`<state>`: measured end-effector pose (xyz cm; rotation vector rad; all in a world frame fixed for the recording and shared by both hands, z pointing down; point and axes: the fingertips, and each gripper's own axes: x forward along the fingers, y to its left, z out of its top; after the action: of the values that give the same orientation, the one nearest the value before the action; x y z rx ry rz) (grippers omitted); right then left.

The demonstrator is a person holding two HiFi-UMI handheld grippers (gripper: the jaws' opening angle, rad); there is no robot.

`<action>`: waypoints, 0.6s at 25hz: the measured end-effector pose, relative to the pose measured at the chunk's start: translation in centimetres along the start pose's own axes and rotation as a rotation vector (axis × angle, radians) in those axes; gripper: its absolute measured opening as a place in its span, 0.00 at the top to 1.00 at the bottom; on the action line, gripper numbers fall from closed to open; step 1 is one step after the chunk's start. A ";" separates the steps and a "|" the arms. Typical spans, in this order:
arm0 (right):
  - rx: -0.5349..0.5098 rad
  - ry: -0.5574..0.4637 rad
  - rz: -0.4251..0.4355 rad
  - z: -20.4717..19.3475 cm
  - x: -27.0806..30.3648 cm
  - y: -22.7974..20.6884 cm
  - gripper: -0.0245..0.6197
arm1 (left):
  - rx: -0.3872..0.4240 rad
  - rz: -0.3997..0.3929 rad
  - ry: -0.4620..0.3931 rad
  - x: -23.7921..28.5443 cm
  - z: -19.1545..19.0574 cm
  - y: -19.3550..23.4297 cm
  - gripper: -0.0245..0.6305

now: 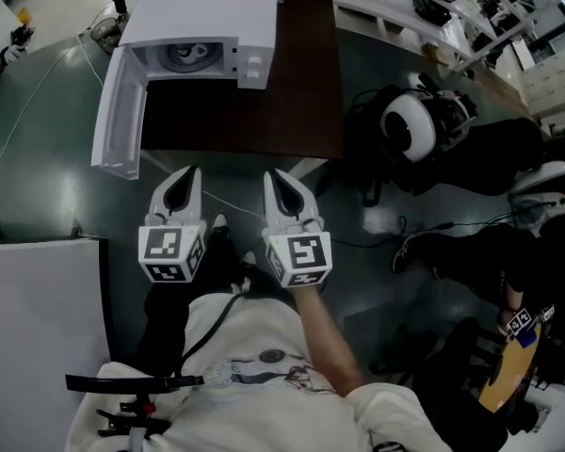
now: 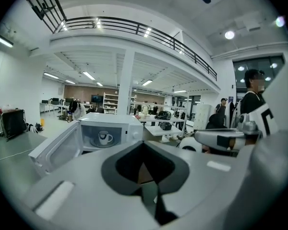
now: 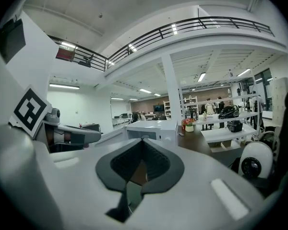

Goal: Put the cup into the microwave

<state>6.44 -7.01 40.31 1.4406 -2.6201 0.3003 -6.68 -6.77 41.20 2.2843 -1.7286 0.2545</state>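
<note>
The counter (image 1: 264, 111) fills the upper middle of the head view. At its upper left stands the microwave (image 1: 207, 12), its mouth turned toward us. Its door (image 1: 118, 121) is swung wide. It runs down the left of the frame past the counter's near edge, with its free end nearest us.

We hold both claws low in the frame over the floor (image 1: 38, 158), well short of the counter and pointing up the frame at it. The left claw (image 1: 186, 172) sits near the door's free end. The right claw (image 1: 275, 175) is beside it, nearer the frame's centre. Each is clenched on nothing, tips together, as each gripper view confirms.

The cup (image 2: 104, 138) is already inside the microwave. It stands on the turntable and looks upright, with its handle toward the right of the left gripper view. From the claws it lies ahead and to the upper left.

As we judge it, the placing is done and only the door may be left to shut. The left claw is the nearer one for that. The door would swing across the open floor in front of the oven, where nothing stands. A helmet (image 1: 410, 125) and cables (image 1: 377, 224) crowd the floor to the right, well apart from that swing.
</note>
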 end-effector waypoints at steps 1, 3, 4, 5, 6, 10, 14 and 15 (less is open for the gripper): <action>0.001 0.006 0.003 -0.2 -0.5 0.1 0.96 | 0.006 -0.004 -0.005 -0.5 0.1 -0.4 0.96; 0.008 0.017 0.007 -0.7 -1.3 0.6 0.96 | 0.014 -0.004 -0.006 -1.6 0.2 -0.7 0.96; 0.014 0.021 0.008 -0.9 -1.8 0.9 0.96 | 0.015 0.000 -0.004 -2.2 0.1 -0.7 0.96; 0.018 0.023 0.009 -1.1 -2.2 1.2 0.96 | 0.017 0.005 -0.003 -2.7 0.0 -0.6 0.96; 0.020 0.023 0.011 -1.1 -2.6 1.6 0.96 | 0.018 0.008 -0.002 -3.2 0.0 -0.5 0.96; 0.011 0.020 0.016 -1.0 -3.8 3.1 0.96 | 0.012 -0.013 -0.020 -4.8 0.0 -0.8 0.96; -0.002 0.017 0.009 -1.0 -5.1 4.9 0.96 | 0.018 -0.039 -0.019 -7.1 -0.7 -1.0 0.96; -0.006 0.016 0.007 -1.0 -5.5 5.4 0.96 | 0.020 -0.042 -0.017 -7.8 -0.9 -0.9 0.96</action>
<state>4.77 0.54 39.53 1.4217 -2.6111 0.3032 -7.93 0.86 39.70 2.3415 -1.6912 0.2456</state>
